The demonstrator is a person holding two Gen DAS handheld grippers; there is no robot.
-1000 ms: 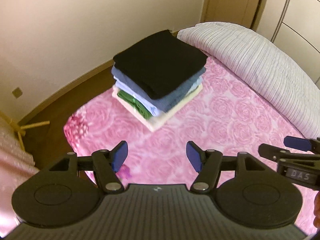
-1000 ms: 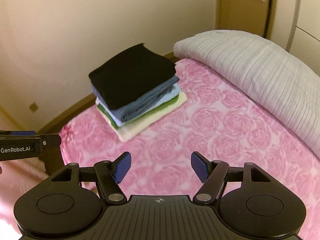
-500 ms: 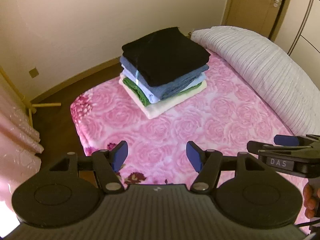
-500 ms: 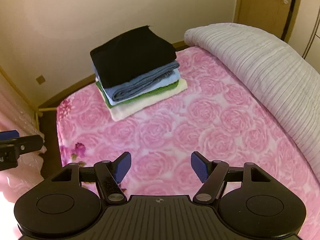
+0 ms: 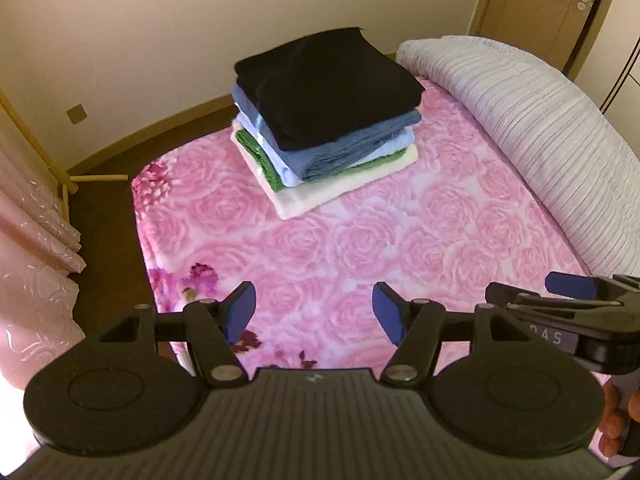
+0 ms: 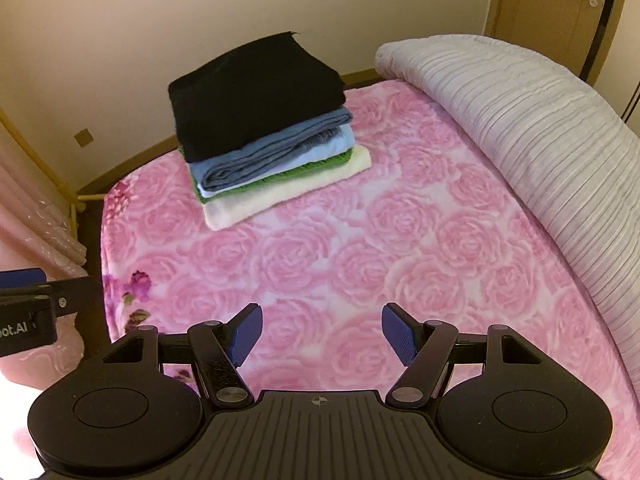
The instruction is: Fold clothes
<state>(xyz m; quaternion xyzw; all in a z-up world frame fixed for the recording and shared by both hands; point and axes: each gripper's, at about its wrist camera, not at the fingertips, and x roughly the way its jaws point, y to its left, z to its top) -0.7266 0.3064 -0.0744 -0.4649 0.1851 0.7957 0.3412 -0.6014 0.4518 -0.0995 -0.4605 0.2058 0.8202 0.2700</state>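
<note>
At nine o'clock hangs a pink curtain (image 5: pixel 36 248), partly cut off by the frame. My left gripper (image 5: pixel 314 312) is released, jaws wide and empty above the pink rose blanket (image 5: pixel 360 240). Toward twelve o'clock rests the stack of folded clothes (image 5: pixel 324 120): black on top, then blue layers, green, and cream at the bottom. It looks finished; I see no loose garment left to fold. My right gripper (image 6: pixel 322 334) is likewise released and empty. At two o'clock lies a striped grey duvet (image 6: pixel 520 120). How many blue pieces sit in the stack I cannot tell, and my gripper bodies hide the blanket's near edge.
</note>
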